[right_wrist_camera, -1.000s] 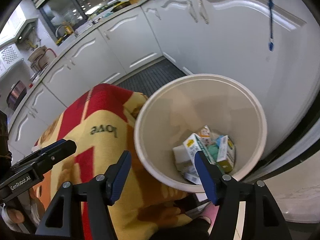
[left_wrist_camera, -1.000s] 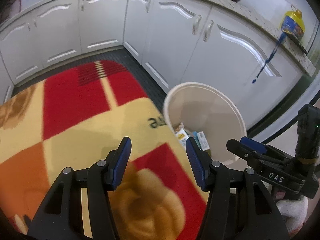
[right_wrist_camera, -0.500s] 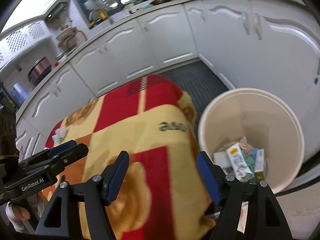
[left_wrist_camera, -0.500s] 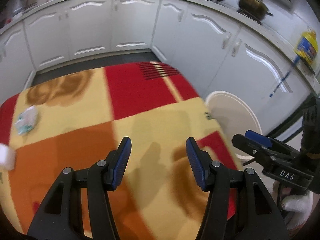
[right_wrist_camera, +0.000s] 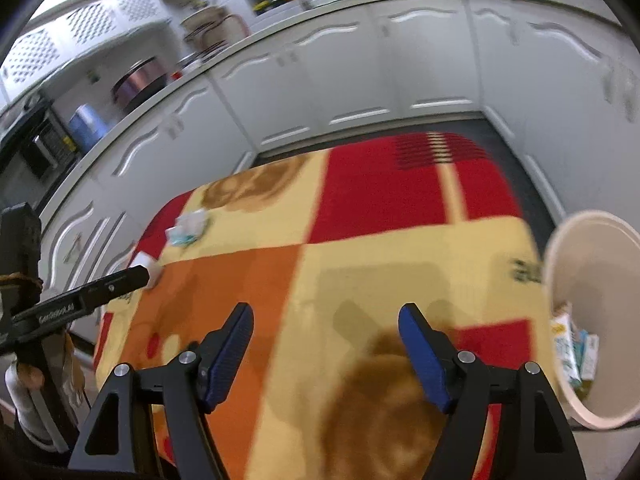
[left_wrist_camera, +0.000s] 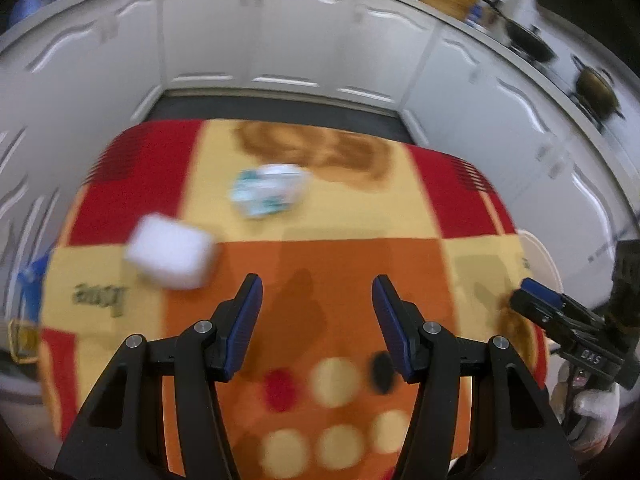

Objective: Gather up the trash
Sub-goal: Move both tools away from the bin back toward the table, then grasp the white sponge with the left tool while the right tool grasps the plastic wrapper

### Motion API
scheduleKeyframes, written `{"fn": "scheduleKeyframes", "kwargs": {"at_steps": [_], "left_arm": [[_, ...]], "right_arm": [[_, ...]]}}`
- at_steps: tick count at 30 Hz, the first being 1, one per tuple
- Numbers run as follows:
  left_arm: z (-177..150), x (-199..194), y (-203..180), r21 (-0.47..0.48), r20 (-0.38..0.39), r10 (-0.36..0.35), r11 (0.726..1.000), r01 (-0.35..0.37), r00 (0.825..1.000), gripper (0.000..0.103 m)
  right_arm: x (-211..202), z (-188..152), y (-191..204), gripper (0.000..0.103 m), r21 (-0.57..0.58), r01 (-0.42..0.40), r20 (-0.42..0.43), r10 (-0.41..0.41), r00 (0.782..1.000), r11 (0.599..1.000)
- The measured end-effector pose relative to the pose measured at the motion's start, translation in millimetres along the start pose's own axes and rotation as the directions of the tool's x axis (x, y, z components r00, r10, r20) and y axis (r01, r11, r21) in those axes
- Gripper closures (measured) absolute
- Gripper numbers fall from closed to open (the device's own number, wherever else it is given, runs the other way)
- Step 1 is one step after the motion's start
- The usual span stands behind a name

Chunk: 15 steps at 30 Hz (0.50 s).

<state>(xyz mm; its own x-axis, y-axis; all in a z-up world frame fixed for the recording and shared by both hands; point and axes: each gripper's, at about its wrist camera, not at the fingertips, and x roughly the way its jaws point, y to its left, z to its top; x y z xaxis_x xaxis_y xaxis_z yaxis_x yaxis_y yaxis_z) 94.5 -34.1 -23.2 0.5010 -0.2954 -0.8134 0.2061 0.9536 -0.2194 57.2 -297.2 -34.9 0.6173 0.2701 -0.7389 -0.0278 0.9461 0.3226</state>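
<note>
A crumpled white-and-teal wrapper [left_wrist_camera: 268, 190] and a white box [left_wrist_camera: 170, 256] lie on the red, orange and yellow cloth [left_wrist_camera: 340, 264] that covers the table. My left gripper [left_wrist_camera: 316, 320] hovers open over the orange patch, nearer than both and to the right of the box, with nothing between its pads. My right gripper [right_wrist_camera: 326, 344] is over the cloth's right part. Its jaws are opening and hold nothing. The cream bin [right_wrist_camera: 560, 240] stands off the table's right edge with cartons [right_wrist_camera: 568, 348] inside. The wrapper [right_wrist_camera: 190, 226] and box [right_wrist_camera: 149, 266] lie far left of the right gripper.
White kitchen cabinets [left_wrist_camera: 288, 48] wrap around the table, with a dark floor mat [left_wrist_camera: 280, 110] between them. Pots [left_wrist_camera: 596, 88] sit on the counter. A blue item [left_wrist_camera: 30, 284] is at the table's left edge. One finger of the left gripper [right_wrist_camera: 120, 282] reaches toward the box.
Both grippers have swung left, away from the bin and over the table. The wrapper and white box have come into view. The right jaws stand wider apart.
</note>
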Motion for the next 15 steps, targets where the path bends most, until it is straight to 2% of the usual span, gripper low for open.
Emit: {"fn": "scheduleKeyframes", "kwargs": {"at_steps": [3, 7, 9, 11, 15], "left_arm": [[-4.4, -5.7, 38.2, -0.079, -0.006, 0.035, 0.996, -0.035, 0.999, 0.047], [-5.6, -3.3, 79.5, -0.188, -0.024, 0.043, 0.981, -0.047, 0.999, 0.047], [-3.8, 1.1, 91.0, -0.233, -0.028, 0.027, 0.972, -0.032, 0.999, 0.046], [-0.2, 8.5, 96.5, -0.262, -0.028, 0.019, 0.965, -0.025, 0.999, 0.041], [7.5, 25.8, 102.8, -0.295, -0.03, 0.019, 0.955, -0.027, 0.999, 0.041]], "right_arm": [[15.7, 4.5, 20.5, 0.025, -0.038, -0.027, -0.023, 0.026, 0.999, 0.999], [34.7, 9.6, 41.4, 0.025, -0.078, -0.057, -0.051, 0.053, 0.997, 0.995], [44.6, 12.4, 51.2, 0.023, -0.096, -0.068, -0.067, 0.062, 0.996, 0.993], [51.8, 15.6, 58.6, 0.023, -0.108, -0.077, -0.08, 0.069, 0.994, 0.991], [65.4, 23.5, 76.0, 0.021, -0.143, -0.1, -0.087, 0.089, 0.992, 0.985]]}}
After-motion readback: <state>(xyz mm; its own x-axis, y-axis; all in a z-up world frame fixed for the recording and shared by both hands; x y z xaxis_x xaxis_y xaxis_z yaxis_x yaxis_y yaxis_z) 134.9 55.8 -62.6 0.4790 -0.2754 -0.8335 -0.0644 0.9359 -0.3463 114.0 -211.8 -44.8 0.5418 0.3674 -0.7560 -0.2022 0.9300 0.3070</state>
